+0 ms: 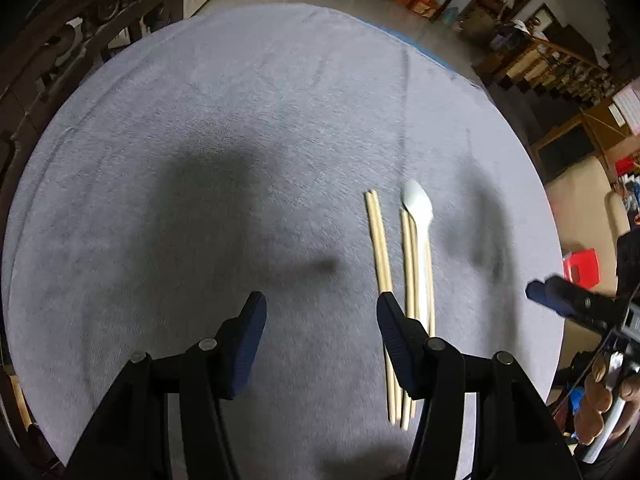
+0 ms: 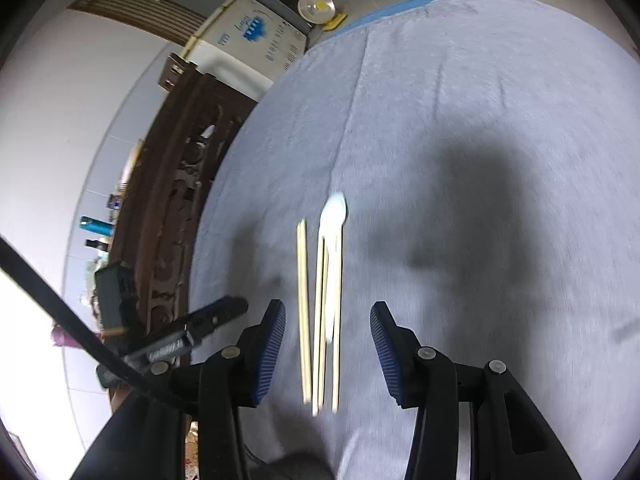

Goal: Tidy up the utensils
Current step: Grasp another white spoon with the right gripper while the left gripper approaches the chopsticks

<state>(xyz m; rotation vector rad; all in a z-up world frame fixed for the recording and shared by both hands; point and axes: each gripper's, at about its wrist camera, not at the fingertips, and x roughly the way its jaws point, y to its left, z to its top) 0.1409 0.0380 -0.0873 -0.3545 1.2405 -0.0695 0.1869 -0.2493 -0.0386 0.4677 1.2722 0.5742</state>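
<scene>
On the grey tablecloth lie a pair of wooden chopsticks, and just right of it a second pair with a white spoon between its sticks. My left gripper hangs open above the cloth with nothing between its fingers; its right finger overlaps the near ends of the chopsticks. In the right wrist view the chopsticks and spoon lie on the cloth, seen between the fingers of my open right gripper. No pad touches them.
A carved dark wooden chair stands at the table's left edge. A white box and a fan stand beyond the far edge. A red stool sits off the right edge. A person's hand holds the right gripper.
</scene>
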